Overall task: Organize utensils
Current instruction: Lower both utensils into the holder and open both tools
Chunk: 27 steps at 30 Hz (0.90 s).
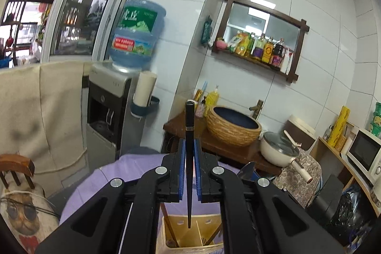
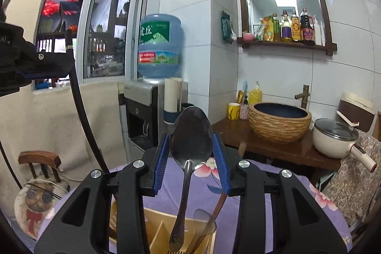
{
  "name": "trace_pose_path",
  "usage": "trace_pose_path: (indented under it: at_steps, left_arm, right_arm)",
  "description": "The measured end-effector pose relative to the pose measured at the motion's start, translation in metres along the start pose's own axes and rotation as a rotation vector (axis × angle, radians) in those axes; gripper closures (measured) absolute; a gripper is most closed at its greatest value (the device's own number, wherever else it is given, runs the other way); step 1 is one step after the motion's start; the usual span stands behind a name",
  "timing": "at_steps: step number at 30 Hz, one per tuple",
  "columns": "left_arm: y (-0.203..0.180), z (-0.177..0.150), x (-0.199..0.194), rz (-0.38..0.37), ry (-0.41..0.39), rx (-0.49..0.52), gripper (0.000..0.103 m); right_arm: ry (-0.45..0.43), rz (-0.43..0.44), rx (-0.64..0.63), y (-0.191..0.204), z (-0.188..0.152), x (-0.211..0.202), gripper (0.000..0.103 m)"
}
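Left gripper: blue ribbed pads clamped on one slim black lacquered chopstick with a silver band, long axis upright, tapered tip pointing down over the pale wooden compartmented utensil box. Right gripper: jaws clamped on the bowl edges of one polished steel spoon, bowl up, embossed handle hanging into the same box, beside one translucent plastic spoon. The box stands on a purple floral tablecloth.
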<state>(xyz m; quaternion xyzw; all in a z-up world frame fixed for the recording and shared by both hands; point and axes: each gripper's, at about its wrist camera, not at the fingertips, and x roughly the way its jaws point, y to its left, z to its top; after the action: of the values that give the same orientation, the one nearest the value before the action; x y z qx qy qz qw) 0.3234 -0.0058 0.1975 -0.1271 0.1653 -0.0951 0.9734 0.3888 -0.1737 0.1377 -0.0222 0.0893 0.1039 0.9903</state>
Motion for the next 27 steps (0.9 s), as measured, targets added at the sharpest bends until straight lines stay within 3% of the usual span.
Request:
trace_pose_path:
  at_steps: [13,22,24,27]
  left_arm:
    - [0.007,-0.077,0.027,-0.003,0.137,0.023,0.096]
    - [0.014,-0.098,0.034,0.026,0.176,0.026,0.096]
    - [0.014,-0.097,0.032,0.006,0.184,0.021,0.096]
    - [0.011,-0.098,0.025,0.003,0.175,0.033,0.092]
  right_arm:
    - [0.040,-0.026,-0.065,0.010,-0.066,-0.013,0.065]
    - [0.114,-0.013,-0.073,0.006,-0.091,-0.016,0.065]
    - [0.109,-0.013,-0.075,0.005,-0.094,-0.018,0.063]
    - [0.095,-0.005,-0.066,0.003,-0.092,-0.024,0.050]
